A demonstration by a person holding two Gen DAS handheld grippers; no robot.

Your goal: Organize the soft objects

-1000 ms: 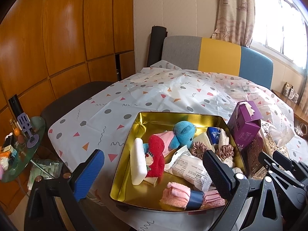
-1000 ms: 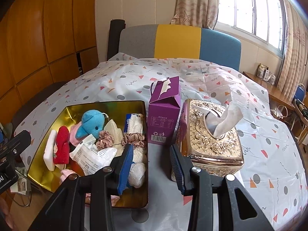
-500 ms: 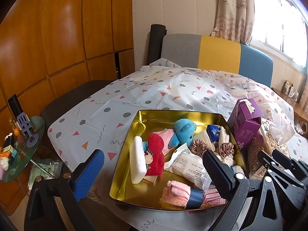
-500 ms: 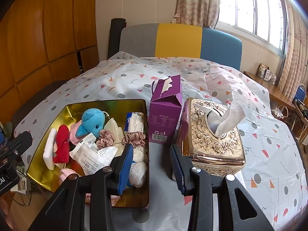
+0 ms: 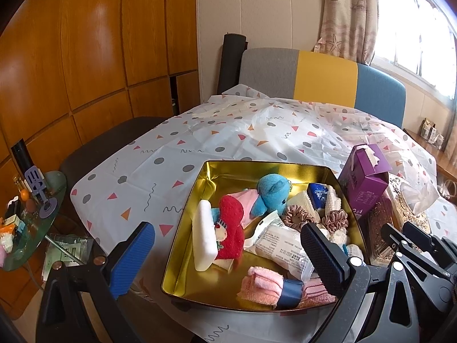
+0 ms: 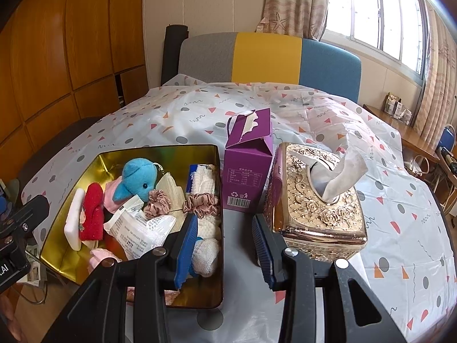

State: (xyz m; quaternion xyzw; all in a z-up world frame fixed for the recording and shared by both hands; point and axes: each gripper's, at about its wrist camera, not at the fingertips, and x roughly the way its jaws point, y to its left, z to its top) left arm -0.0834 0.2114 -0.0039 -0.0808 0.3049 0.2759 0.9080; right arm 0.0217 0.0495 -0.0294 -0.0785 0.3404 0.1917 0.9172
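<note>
A shallow gold metal tin (image 5: 197, 200) (image 6: 160, 152) on the dotted white tablecloth (image 5: 160, 160) holds the soft things: a blue plush elephant (image 5: 270, 193) (image 6: 137, 177), a red knitted sock (image 5: 231, 228) (image 6: 92, 211), pink satin scrunchies (image 6: 200, 201) and rolled pink towels (image 5: 265, 281). Just right of it stand a purple carton (image 6: 247, 157) and an ornate gold tissue box (image 6: 317, 197). The left gripper (image 5: 225, 257) tilts down over the tin's near edge, jaws spread wide, empty. The right gripper (image 6: 224, 245) tilts down over the tin's right wall, jaws narrowly apart, gripping nothing.
</note>
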